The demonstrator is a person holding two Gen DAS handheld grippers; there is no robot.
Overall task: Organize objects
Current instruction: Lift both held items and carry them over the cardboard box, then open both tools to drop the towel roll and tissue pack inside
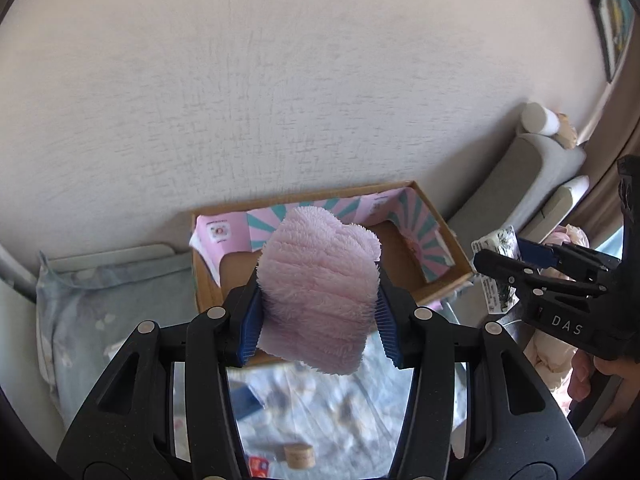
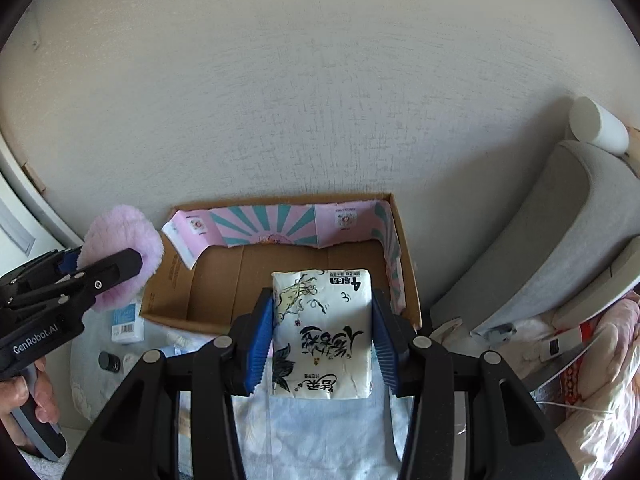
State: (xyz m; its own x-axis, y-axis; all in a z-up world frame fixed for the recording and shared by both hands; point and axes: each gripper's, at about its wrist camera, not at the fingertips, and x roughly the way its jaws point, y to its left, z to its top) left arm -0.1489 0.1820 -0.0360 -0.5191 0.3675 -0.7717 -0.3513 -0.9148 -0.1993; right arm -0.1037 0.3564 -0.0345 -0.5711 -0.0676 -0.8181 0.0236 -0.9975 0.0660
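Observation:
My left gripper (image 1: 318, 308) is shut on a pink fluffy cloth (image 1: 320, 284), held in the air in front of an open cardboard box (image 1: 404, 264) lined with pink and teal paper. My right gripper (image 2: 324, 328) is shut on a white tissue pack (image 2: 322, 332) with black writing, held over the near edge of the same cardboard box (image 2: 224, 280). In the right wrist view the left gripper (image 2: 108, 268) and its pink fluffy cloth (image 2: 120, 236) hang at the box's left side. In the left wrist view the right gripper (image 1: 504, 264) with the tissue pack (image 1: 494, 240) is at the right.
The box stands against a pale wall on a bed with a blue patterned sheet (image 1: 80, 320). A grey chair (image 2: 552, 232) with a white roll (image 2: 598, 124) stands to the right. A small blue box (image 2: 126, 320), a dark bottle cap (image 2: 109, 361) and a small round jar (image 1: 298, 456) lie on the sheet.

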